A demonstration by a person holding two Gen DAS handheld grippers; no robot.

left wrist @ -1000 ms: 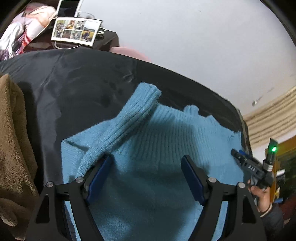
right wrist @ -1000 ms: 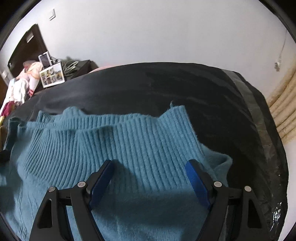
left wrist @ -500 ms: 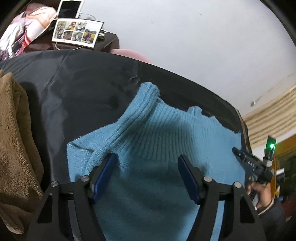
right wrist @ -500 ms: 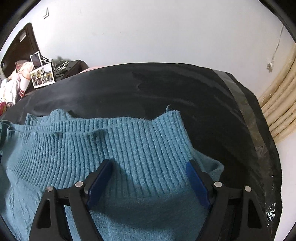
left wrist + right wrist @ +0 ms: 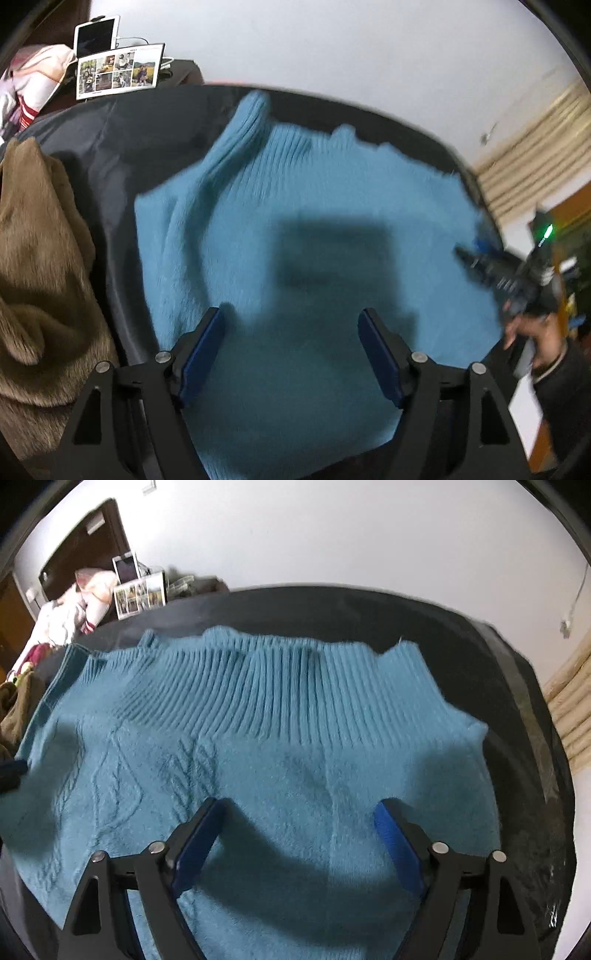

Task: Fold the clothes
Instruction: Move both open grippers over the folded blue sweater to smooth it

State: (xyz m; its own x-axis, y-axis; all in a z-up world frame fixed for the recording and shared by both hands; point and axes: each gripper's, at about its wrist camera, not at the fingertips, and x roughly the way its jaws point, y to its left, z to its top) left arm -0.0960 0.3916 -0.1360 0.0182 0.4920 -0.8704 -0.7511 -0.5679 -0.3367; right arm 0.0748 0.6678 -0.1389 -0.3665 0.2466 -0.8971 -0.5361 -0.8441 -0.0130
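A blue knitted sweater (image 5: 295,229) lies spread flat over the black tabletop (image 5: 110,140), its ribbed hem (image 5: 295,679) toward the far edge. The left gripper (image 5: 291,347) hovers above the near part of the knit with its blue-padded fingers (image 5: 203,347) spread wide and holding nothing. The right gripper (image 5: 299,834) hangs over the sweater's right portion, its fingers (image 5: 395,838) likewise released and empty. A brown fleece garment (image 5: 40,266) is heaped at the left edge, just beside the sweater. A photo frame (image 5: 118,74) stands far left.
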